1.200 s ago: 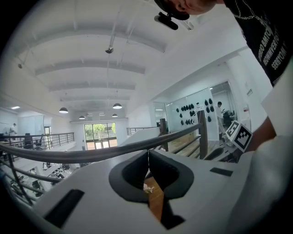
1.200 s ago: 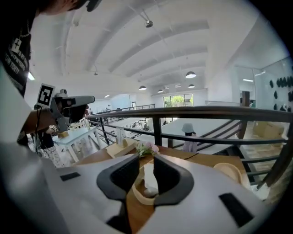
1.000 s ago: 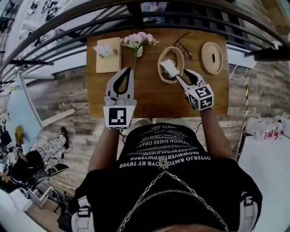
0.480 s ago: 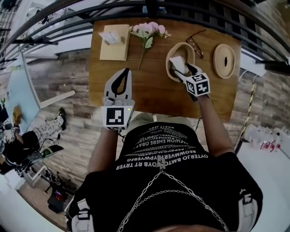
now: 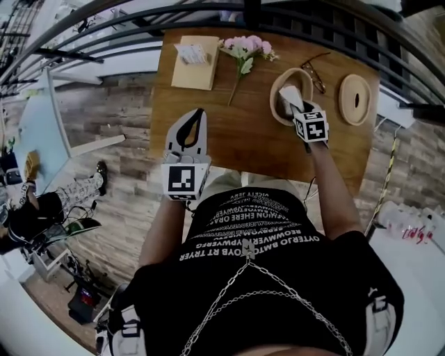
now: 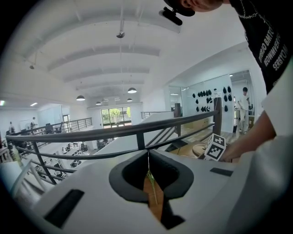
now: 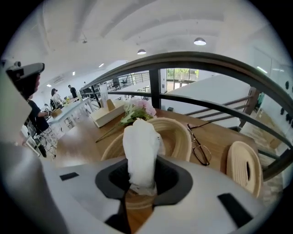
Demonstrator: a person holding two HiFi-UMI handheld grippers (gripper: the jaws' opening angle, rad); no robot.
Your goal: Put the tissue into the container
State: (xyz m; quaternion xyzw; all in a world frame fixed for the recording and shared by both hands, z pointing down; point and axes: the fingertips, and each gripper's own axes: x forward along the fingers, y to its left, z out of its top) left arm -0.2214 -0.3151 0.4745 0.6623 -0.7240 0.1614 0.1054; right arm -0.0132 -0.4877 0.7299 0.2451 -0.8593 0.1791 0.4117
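A white tissue (image 7: pixel 141 151) stands upright between the jaws of my right gripper (image 7: pixel 138 188). The jaws are closing and pinch its lower end. In the head view the right gripper (image 5: pixel 296 108) reaches over the near rim of the oval wooden container (image 5: pixel 277 106), and the tissue (image 5: pixel 290 95) hangs inside the bowl's opening. In the right gripper view the container (image 7: pixel 182 133) lies just beyond the jaws. My left gripper (image 5: pixel 199 113) hovers over the table's near left part. Its jaws meet along a thin seam with nothing held (image 6: pixel 148 154).
On the wooden table (image 5: pixel 236 135) lie an oval wooden lid (image 5: pixel 355 99) at the right, glasses (image 5: pixel 318 72) behind the container, pink flowers (image 5: pixel 246 49) and a tan tissue box (image 5: pixel 194 61) at the back left. A dark railing (image 5: pixel 292 19) runs behind the table.
The right gripper has moved forward with the tissue, from the container's near side to over its rim. The left gripper has kept its place.
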